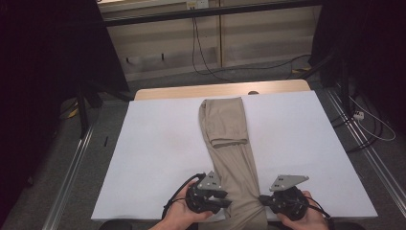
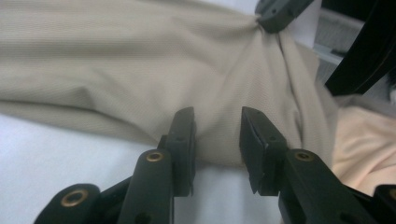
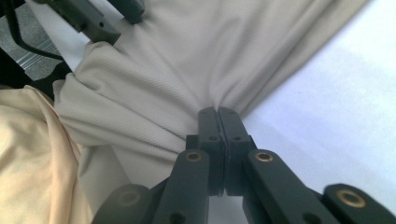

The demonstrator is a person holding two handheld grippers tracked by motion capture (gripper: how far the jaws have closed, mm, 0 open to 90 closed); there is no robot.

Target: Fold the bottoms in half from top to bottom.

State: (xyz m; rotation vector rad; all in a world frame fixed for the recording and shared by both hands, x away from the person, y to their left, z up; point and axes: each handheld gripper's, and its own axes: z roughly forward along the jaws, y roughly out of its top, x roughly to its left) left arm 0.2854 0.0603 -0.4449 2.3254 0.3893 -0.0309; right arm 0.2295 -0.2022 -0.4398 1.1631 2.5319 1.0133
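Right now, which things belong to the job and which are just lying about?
In the job:
beige trousers
right gripper, shut on their edge
left gripper, jaws apart at the other edge
white table cover

Lying about:
floor cables

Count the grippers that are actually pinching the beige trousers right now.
1. The right gripper is clamped shut on the beige trousers at their right edge near the table's front. The left gripper sits at the left edge, jaws apart, cloth between them unpinched.
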